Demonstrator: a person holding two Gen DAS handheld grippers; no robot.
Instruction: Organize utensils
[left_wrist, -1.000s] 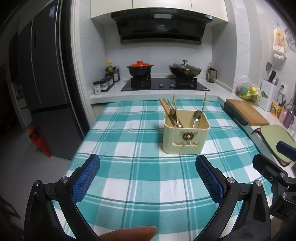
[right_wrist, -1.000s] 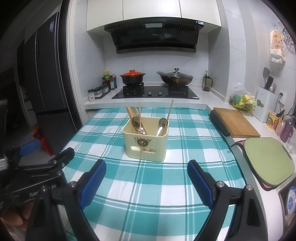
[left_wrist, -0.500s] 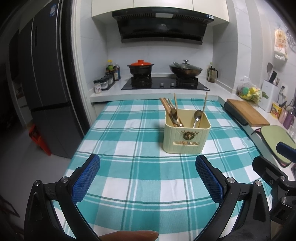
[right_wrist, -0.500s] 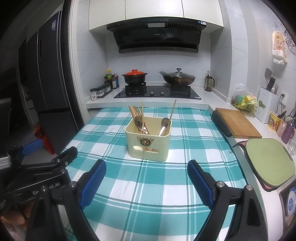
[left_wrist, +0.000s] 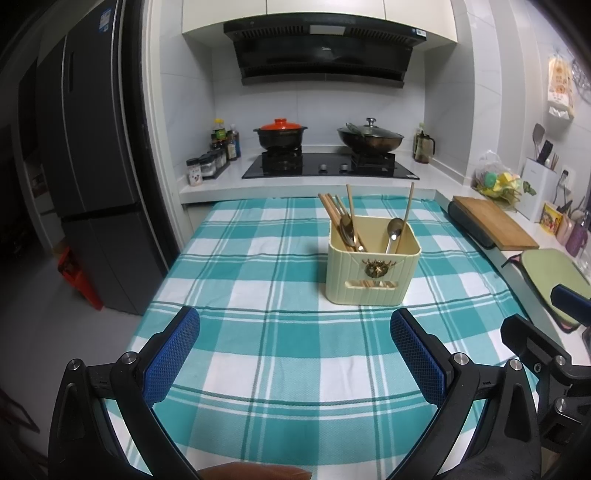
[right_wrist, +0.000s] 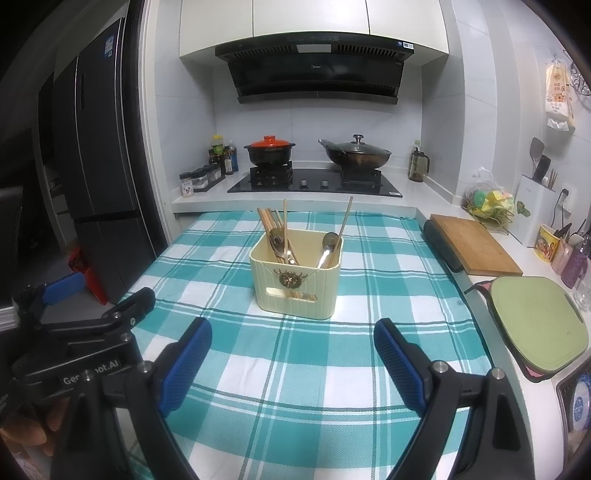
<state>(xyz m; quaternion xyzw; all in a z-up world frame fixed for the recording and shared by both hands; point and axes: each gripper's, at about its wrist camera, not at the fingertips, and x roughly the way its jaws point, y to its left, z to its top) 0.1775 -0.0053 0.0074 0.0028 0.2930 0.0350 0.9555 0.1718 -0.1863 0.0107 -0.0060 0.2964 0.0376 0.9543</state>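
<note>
A kitchen, seen from two cameras on hand-held grippers. A worktop covered in a teal and white checked cloth fills the lower part of both views, running back to a stove at its far edge.

A cream plastic utensil holder stands upright on the cloth, about midway between the near and far edges and nearer the right edge than the left. Its top is open and appears split into a left and a right section. The left section holds a bundle of wooden chopsticks and a metal spoon, all leaning towards the far left. The right section holds another metal spoon and a single wooden stick leaning to the far right.

The left gripper and the right gripper hover side by side above the near edge, pointing forward and down. Both sets of blue-padded jaws stand wide apart and hold nothing.

The holder lies ahead of both, well apart from the jaws: right of centre for the left gripper, slightly left of centre for the right, which looks nearer.
</note>
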